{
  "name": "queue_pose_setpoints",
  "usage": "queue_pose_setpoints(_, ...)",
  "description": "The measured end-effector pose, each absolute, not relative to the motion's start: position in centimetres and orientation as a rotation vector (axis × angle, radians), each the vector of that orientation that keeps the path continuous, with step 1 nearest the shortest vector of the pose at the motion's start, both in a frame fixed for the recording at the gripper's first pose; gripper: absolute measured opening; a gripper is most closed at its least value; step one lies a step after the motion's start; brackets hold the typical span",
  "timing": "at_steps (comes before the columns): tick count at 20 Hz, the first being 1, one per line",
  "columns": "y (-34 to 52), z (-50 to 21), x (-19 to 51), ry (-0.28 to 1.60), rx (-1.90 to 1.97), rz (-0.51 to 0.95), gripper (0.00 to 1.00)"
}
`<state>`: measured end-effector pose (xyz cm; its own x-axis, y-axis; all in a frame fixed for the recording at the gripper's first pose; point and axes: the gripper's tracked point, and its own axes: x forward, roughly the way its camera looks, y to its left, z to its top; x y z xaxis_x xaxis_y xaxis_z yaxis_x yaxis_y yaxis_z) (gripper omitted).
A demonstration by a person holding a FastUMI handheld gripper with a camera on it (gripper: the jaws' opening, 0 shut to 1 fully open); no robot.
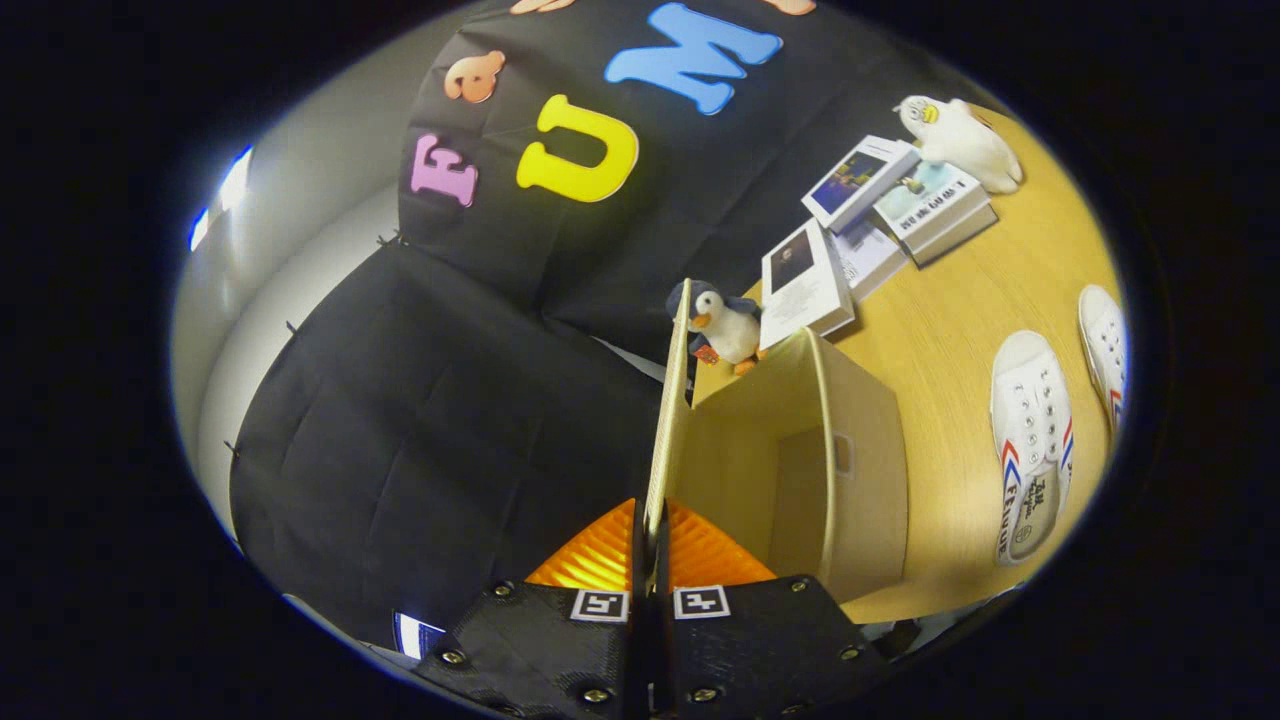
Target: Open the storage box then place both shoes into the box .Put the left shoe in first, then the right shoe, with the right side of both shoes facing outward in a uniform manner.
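Note:
My gripper [652, 535] is shut on the thin edge of the beige storage box's lid [668, 420], which stands raised on edge and runs straight ahead from between my fingers. Right of the lid the box [850, 470] is open, its inside bare. Two white shoes with red and blue stripes lie on the wooden table to the right of the box: one [1030, 450] nearer the box, the other [1105, 350] farther right and partly cut off.
A small penguin toy [722, 325] stands just beyond the box's far corner. Several books [870, 225] lie fanned out on the table [950, 330] behind it, with a white plush toy [960, 140] past them. Black cloth walls close the booth on the left.

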<state>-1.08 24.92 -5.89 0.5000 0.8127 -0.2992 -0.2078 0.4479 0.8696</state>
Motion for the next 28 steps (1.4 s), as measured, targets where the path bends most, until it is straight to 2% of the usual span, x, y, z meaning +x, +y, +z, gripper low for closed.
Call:
queue_pose_setpoints(10,33.2,-1.2,-1.8,0.745,0.669,0.842,0.02)
queue_pose_setpoints(20,41.6,-0.5,-3.1,0.696,0.562,0.889,0.03)
queue_pose_setpoints(22,42.9,-0.6,-3.4,0.674,0.496,0.911,0.18)
queue_pose_setpoints(23,43.6,-0.5,-3.8,0.663,0.470,0.929,0.18)
queue_pose_setpoints(25,44.6,-0.7,-4.0,0.636,0.413,0.939,0.30)
queue_pose_setpoints(26,44.8,-0.6,-4.3,0.632,0.400,0.950,0.44)
queue_pose_setpoints(28,45.4,-0.8,-4.7,0.637,0.392,0.967,0.48)
